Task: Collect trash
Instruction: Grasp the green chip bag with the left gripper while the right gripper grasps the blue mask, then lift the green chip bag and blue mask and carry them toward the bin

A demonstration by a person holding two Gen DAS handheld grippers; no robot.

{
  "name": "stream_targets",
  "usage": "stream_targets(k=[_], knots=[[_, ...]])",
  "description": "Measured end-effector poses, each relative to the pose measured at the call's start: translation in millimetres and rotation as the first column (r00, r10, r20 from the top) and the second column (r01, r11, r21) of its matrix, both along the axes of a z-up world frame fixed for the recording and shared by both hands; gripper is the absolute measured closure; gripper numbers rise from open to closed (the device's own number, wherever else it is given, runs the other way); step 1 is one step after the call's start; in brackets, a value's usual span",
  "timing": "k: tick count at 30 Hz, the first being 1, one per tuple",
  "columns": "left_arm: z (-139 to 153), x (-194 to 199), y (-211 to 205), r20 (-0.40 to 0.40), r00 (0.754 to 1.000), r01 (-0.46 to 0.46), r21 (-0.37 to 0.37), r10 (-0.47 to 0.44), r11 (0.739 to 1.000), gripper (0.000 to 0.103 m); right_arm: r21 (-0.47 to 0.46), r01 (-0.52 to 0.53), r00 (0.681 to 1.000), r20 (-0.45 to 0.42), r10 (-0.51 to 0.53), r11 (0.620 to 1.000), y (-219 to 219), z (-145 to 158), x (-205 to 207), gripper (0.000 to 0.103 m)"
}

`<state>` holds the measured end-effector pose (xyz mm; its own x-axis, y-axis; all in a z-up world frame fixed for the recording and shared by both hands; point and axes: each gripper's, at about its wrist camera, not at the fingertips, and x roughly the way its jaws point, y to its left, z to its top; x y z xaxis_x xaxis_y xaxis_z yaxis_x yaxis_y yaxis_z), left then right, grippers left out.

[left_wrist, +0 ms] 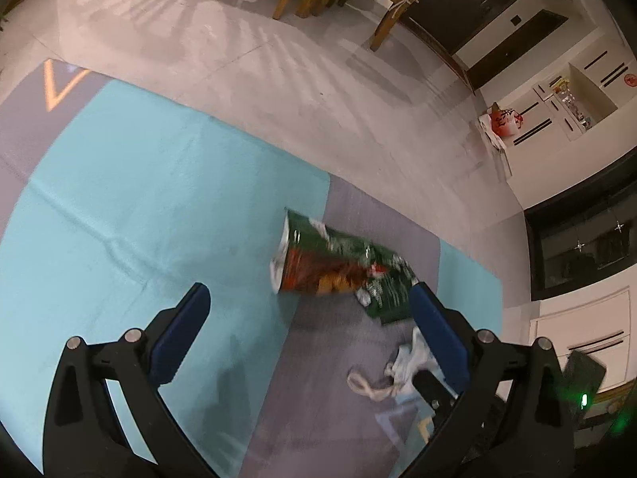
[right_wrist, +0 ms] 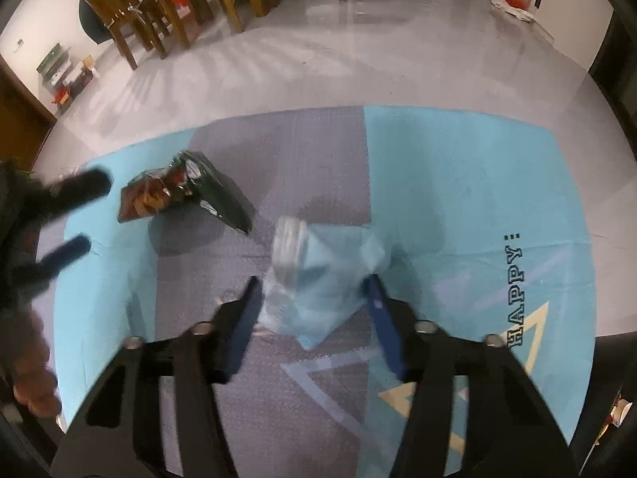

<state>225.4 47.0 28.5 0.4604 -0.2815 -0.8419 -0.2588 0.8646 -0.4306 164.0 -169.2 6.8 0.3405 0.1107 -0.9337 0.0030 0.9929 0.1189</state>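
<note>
Left gripper point(left_wrist: 308, 292) has its jaws wide apart above the blue-and-grey mat point(left_wrist: 139, 199) on the floor, nothing between them; the crumpled green snack bag point(left_wrist: 338, 267) lies just beyond the fingertips at frame centre. Right gripper point(right_wrist: 314, 283) has its jaws part-closed around a pale blue plastic bag point(right_wrist: 330, 275) at centre of the right wrist view, but blur hides whether the pads press it. In that view the snack bag sits upper left, the left gripper at the left edge.
</note>
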Motion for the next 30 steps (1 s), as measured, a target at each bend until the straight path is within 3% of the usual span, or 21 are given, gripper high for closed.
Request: stream_targets(k=[1,4,6,8,9,11,12,13,14,20,25,30], knots=[[-4.5,5.1,0.1,-0.011,1.000,-0.005,-0.002,0.005,1.000,0.004,-0.012,0.000,1.000,0.002,0.000,1.000,-1.8,-0.5,-0.1,0.072],[-22.9,28.2,2.9,-0.070,0.997,-0.014,-0.052,0.011,0.999,0.007,-0.027,-0.007,0.999,-0.038,0.006,1.000,-5.9,-5.1,-0.1,0.081],[-29.6,37.4,3.7,-0.082,0.997,-0.020,-0.077,0.014,0.997,0.007,-0.006,0.009,0.999,-0.040,-0.009,1.000,-11.1,-1.4,-0.9,0.082],[-39.0,42.7,5.6,-0.097,0.995,-0.041,-0.100,0.031,0.994,0.019,-0.025,0.002,0.999,-0.032,-0.003,1.000,-11.6,4.3,-1.9,0.083],[-42.2,44.0,6.4,-0.104,0.994,-0.049,-0.108,0.038,0.993,0.019,-0.032,0.000,1.000,-0.024,-0.001,1.000,-10.7,6.3,-2.5,0.083],[-40.0,44.8,4.0,-0.098,0.994,-0.049,-0.102,0.039,0.994,0.040,-0.033,-0.004,1.000,-0.013,0.003,0.999,-9.0,9.0,-1.9,0.083],[-38.5,44.6,2.0,-0.103,0.994,-0.048,-0.083,0.039,0.995,0.044,-0.034,-0.006,1.000,-0.011,0.006,0.999,-8.7,9.4,-1.6,0.083],[-37.8,45.1,-0.6,-0.116,0.993,-0.042,-0.056,0.035,0.998,0.061,-0.035,-0.008,1.000,-0.010,0.008,0.999,-8.8,9.6,-1.2,0.083],[-36.2,44.3,-2.4,-0.115,0.993,-0.037,-0.032,0.033,0.999,0.065,-0.035,-0.013,1.000,-0.011,0.013,0.999,-8.3,9.1,-0.8,0.083],[-29.5,38.9,5.7,-0.143,0.989,-0.046,-0.063,0.036,0.997,0.076,-0.025,0.008,1.000,-0.027,-0.008,1.000,-13.7,7.8,1.2,0.083],[-3.0,23.8,5.1,-0.113,0.993,-0.018,0.018,0.020,1.000,0.077,-0.052,0.039,0.999,0.035,-0.037,0.998,-18.7,29.4,-5.9,0.083],[35.2,-15.1,18.4,-0.059,0.996,-0.075,-0.068,0.071,0.995,0.077,-0.056,0.073,0.994,0.090,-0.068,0.996,-24.5,54.9,-21.6,0.083]])
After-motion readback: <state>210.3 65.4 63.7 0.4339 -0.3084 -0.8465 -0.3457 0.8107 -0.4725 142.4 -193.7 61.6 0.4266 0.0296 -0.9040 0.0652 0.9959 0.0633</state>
